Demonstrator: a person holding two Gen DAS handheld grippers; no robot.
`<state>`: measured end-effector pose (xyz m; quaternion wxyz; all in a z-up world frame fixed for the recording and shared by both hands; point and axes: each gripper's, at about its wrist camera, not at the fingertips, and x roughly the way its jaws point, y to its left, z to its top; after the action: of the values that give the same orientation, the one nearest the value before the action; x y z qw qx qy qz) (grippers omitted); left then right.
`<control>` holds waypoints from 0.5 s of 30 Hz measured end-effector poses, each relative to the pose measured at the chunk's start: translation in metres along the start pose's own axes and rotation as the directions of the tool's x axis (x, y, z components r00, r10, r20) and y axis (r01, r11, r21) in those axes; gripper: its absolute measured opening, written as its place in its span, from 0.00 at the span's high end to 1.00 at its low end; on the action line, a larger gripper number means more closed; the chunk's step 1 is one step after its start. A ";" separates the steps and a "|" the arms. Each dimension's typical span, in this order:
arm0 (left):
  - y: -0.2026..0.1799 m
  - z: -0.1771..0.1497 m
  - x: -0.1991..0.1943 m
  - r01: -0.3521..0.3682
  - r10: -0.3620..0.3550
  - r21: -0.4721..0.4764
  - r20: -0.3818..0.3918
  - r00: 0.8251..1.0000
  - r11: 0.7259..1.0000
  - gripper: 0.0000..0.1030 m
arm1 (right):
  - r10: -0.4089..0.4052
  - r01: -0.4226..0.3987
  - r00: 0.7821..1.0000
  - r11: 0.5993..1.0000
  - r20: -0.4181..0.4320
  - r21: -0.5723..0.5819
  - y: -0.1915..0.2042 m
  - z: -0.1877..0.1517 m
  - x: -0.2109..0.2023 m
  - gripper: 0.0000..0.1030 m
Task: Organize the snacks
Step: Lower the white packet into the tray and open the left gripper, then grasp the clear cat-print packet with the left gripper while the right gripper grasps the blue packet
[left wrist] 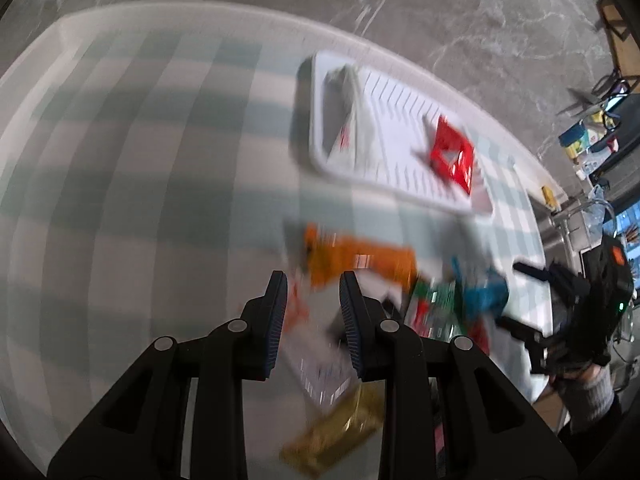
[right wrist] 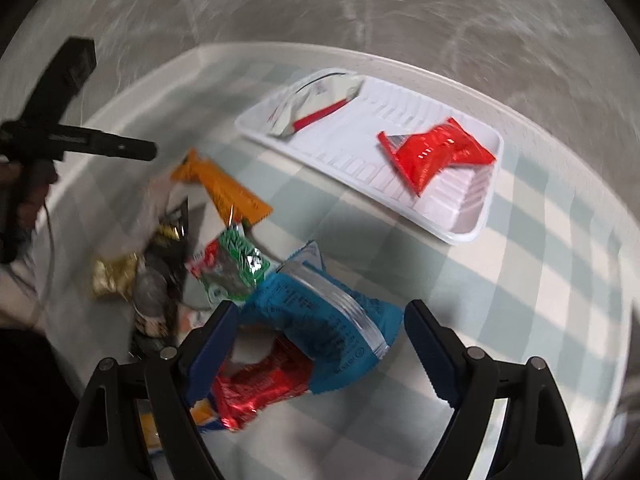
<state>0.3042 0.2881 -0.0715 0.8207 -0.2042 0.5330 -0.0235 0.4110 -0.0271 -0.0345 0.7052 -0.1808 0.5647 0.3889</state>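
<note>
left gripper (left wrist: 313, 286) pinched narrow with nothing in it, right gripper (right wrist: 320, 320) wide open and empty over the blue packet (right wrist: 320, 320), snack pile (right wrist: 216, 264) at its 10 o'clock, white tray (right wrist: 460, 236) at 1 o'clock holding a red packet (right wrist: 432, 152) and a white one (right wrist: 316, 100), checked tablecloth (right wrist: 520, 280) underneath

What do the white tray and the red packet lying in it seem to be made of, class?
White tray: probably thin moulded plastic, smooth and matt; its floor has pressed ribs and a rounded rim.
Red packet: probably plastic or foil film, glossy; it is creased and shows bright glints, with a crimped sealed end. The blur leaves the exact film open.
</note>
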 end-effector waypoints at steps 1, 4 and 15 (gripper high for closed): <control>0.001 -0.008 0.000 -0.002 0.002 -0.006 -0.010 1.000 1.000 0.75 | -0.008 0.007 1.000 1.000 -0.005 -0.021 0.002 0.001 0.003 0.16; -0.002 -0.031 0.008 -0.020 0.020 -0.004 -0.049 0.999 1.000 0.75 | -0.018 0.017 1.000 0.998 -0.014 -0.068 0.006 0.002 0.009 0.16; -0.009 -0.039 0.029 -0.066 0.066 -0.002 -0.051 0.997 0.998 0.68 | -0.032 0.028 0.999 0.993 -0.035 -0.114 0.016 0.006 0.027 0.17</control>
<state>0.2837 0.2605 -0.1073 0.8068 -0.1874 0.5604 -0.0008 0.4044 -0.0038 -0.0554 0.6890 -0.2361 0.5518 0.4063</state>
